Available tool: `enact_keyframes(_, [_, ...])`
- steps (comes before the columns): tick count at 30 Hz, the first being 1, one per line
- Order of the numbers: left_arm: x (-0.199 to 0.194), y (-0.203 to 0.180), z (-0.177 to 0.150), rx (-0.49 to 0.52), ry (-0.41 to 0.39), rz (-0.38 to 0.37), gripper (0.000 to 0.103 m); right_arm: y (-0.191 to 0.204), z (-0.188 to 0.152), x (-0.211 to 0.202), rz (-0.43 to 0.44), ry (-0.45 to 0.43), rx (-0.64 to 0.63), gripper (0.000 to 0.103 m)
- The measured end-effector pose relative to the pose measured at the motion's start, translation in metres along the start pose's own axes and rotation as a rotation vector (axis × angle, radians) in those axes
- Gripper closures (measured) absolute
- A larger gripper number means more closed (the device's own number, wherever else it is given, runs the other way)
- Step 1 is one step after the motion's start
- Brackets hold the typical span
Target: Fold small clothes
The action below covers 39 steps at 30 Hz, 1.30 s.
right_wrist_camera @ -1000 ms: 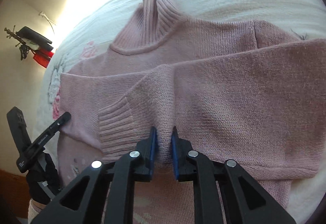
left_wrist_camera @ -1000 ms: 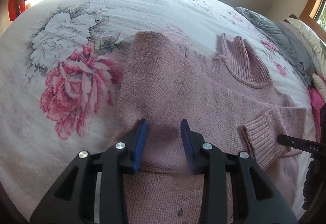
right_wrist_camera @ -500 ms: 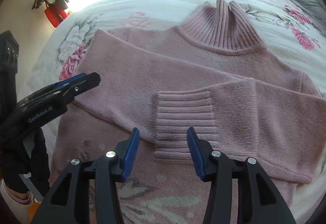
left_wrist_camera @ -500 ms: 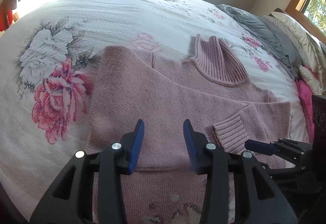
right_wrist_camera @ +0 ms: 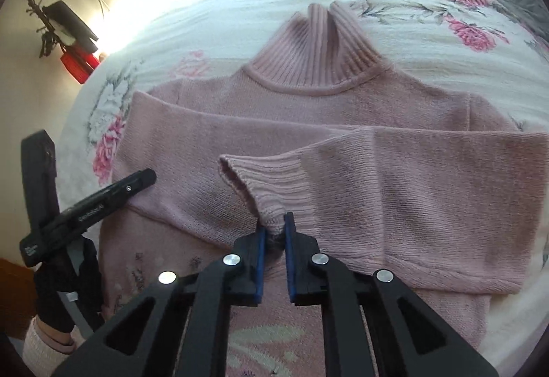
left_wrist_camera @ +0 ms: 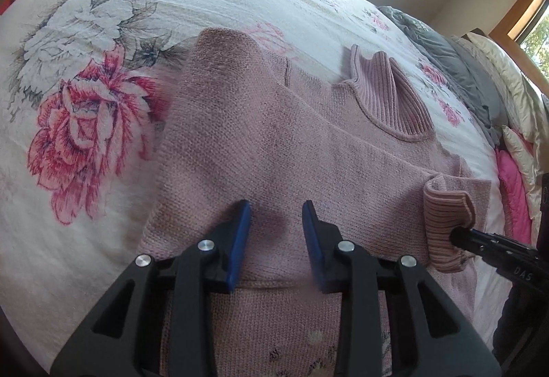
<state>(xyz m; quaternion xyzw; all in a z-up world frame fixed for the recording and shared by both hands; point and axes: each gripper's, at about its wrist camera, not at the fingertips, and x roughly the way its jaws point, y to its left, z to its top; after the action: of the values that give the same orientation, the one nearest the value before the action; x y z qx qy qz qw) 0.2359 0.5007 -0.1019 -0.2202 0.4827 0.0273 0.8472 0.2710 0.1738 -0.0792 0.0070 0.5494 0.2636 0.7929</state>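
A small pink knit sweater [left_wrist_camera: 274,143] with a ribbed turtleneck collar [right_wrist_camera: 319,50] lies flat on the bed, both sleeves folded across its chest. My right gripper [right_wrist_camera: 274,222] is shut on the ribbed cuff [right_wrist_camera: 271,184] of the upper sleeve, whose edge is lifted and curled. In the left wrist view the same cuff [left_wrist_camera: 446,222] shows at the right, pinched by the right gripper [left_wrist_camera: 461,234]. My left gripper [left_wrist_camera: 276,215] is open just above the folded left sleeve, nothing between its fingers; it also appears at the left of the right wrist view [right_wrist_camera: 137,181].
A floral bedspread [left_wrist_camera: 103,102] in white with red roses covers the bed. Grey and cream bedding [left_wrist_camera: 463,68] and a pink cushion [left_wrist_camera: 514,191] are piled at the right. A red object [right_wrist_camera: 79,63] hangs on the left wall. A gloved hand [right_wrist_camera: 61,294] holds the left gripper.
My right gripper went from open over the cuff to shut on it, lifting its edge. The left gripper stayed open and shifted slightly nearer the sleeve.
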Motion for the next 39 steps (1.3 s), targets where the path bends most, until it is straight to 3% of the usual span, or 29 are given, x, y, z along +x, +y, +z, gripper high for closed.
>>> enact_keyframes(4, [0.001, -0.001, 0.0, 0.004, -0.003, 0.009, 0.072, -0.042, 0.004, -0.036, 0.006, -0.045, 0.06, 0.093])
enact_keyframes(8, [0.003, -0.003, -0.001, 0.011, -0.006, 0.017, 0.072, -0.087, 0.006, -0.055, -0.057, -0.068, 0.115, 0.093])
enact_keyframes(13, [0.006, -0.006, -0.001, 0.029, -0.008, 0.027, 0.072, -0.137, -0.001, -0.054, -0.218, -0.045, 0.166, 0.091])
enact_keyframes(16, [0.006, -0.009, 0.001, 0.038, 0.002, 0.037, 0.072, -0.155, -0.006, -0.052, -0.368, -0.026, 0.165, 0.087])
enact_keyframes(17, [0.004, -0.011, 0.003, 0.042, 0.007, 0.044, 0.072, -0.157, -0.007, -0.055, -0.375, -0.038, 0.16, 0.087])
enact_keyframes(21, [-0.011, -0.034, 0.01, 0.082, -0.033, 0.024, 0.062, -0.142, -0.005, -0.067, -0.233, -0.103, 0.111, 0.087])
enact_keyframes(25, [-0.008, -0.065, 0.01, 0.177, -0.03, 0.012, 0.054, -0.122, -0.001, -0.053, -0.145, -0.059, 0.077, 0.087])
enact_keyframes(30, [0.018, -0.068, 0.001, 0.21, 0.024, 0.057, 0.054, -0.135, -0.008, -0.025, -0.195, 0.01, 0.106, 0.087])
enact_keyframes(31, [0.025, -0.062, -0.001, 0.199, 0.047, 0.066, 0.054, -0.142, -0.011, -0.019, -0.205, 0.026, 0.116, 0.091])
enact_keyframes(35, [0.032, -0.05, -0.005, 0.197, 0.042, 0.028, 0.054, -0.16, -0.014, -0.013, -0.136, 0.022, 0.163, 0.094])
enact_keyframes(39, [0.03, -0.051, -0.003, 0.201, 0.051, 0.02, 0.054, -0.156, -0.01, -0.012, -0.157, 0.044, 0.141, 0.094])
